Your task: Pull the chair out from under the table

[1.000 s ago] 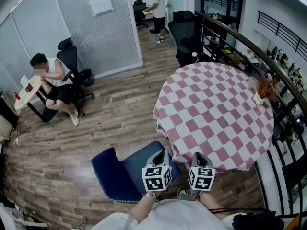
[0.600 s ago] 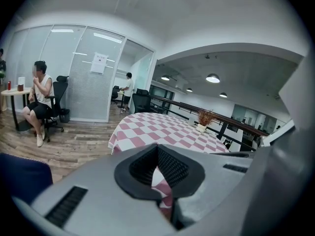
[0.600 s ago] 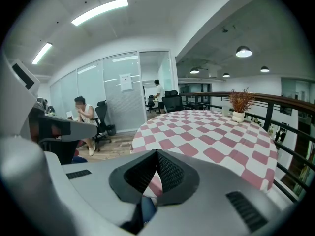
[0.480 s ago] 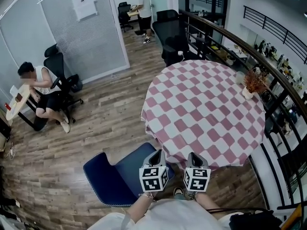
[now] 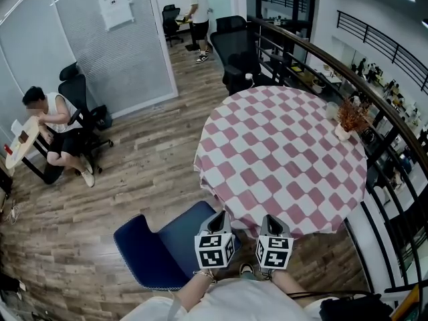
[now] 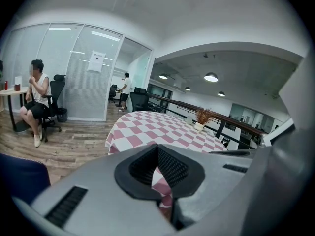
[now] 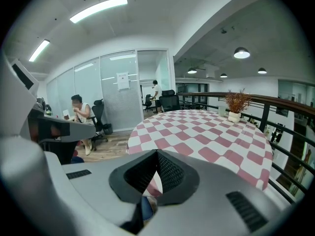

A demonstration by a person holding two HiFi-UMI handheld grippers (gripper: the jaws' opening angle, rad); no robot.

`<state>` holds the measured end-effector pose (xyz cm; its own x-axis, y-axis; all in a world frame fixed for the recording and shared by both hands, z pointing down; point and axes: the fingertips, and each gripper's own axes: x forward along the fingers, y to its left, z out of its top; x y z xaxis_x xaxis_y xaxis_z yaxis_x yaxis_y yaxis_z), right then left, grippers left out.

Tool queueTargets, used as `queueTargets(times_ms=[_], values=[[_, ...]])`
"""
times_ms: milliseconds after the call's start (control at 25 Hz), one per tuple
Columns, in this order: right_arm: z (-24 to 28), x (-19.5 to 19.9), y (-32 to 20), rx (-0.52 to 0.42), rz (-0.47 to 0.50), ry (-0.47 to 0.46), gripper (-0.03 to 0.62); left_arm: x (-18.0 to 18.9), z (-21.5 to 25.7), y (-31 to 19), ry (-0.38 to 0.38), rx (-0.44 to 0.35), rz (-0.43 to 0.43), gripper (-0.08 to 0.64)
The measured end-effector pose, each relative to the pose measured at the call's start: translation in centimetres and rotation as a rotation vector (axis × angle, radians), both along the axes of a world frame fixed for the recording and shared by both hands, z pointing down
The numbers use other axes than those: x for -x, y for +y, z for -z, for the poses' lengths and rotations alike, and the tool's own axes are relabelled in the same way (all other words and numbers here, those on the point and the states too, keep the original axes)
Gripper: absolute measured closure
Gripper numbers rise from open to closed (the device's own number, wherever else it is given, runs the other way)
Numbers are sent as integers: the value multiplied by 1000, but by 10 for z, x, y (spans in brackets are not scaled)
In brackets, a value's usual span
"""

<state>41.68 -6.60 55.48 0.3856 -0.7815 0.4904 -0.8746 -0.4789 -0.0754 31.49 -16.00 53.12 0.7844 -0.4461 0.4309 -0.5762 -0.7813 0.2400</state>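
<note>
A dark blue chair [image 5: 157,253] stands at the near left edge of the round table [image 5: 281,152], which wears a pink-and-white checked cloth; the chair's seat reaches partly under the cloth's hem. My left gripper [image 5: 221,214] and right gripper [image 5: 271,219] hang side by side just in front of me, above the chair's right end and the table's near rim. Both are shut with nothing between the pads. In the left gripper view the closed jaws [image 6: 157,147] point at the tablecloth [image 6: 152,129], with the blue chair [image 6: 19,181] low on the left. In the right gripper view the closed jaws [image 7: 157,154] face the table [image 7: 206,136].
A small vase of dried plants [image 5: 344,122] stands at the table's far right edge. A dark railing [image 5: 374,99] curves behind the table. Black office chairs [image 5: 234,52] stand beyond it. One person sits at a desk on the left [image 5: 50,122]; another stands far back [image 5: 195,5].
The head view has swung, so table, chair and room sit further left and lower. Both grippers stay shut and close together; the chair keeps its place against the table.
</note>
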Motion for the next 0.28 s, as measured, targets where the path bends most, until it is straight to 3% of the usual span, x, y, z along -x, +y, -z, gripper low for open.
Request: queueTargets(times_ms=[280], values=[[-2, 2, 7, 16, -17, -15, 575, 5, -6, 7, -10, 30, 1, 557]])
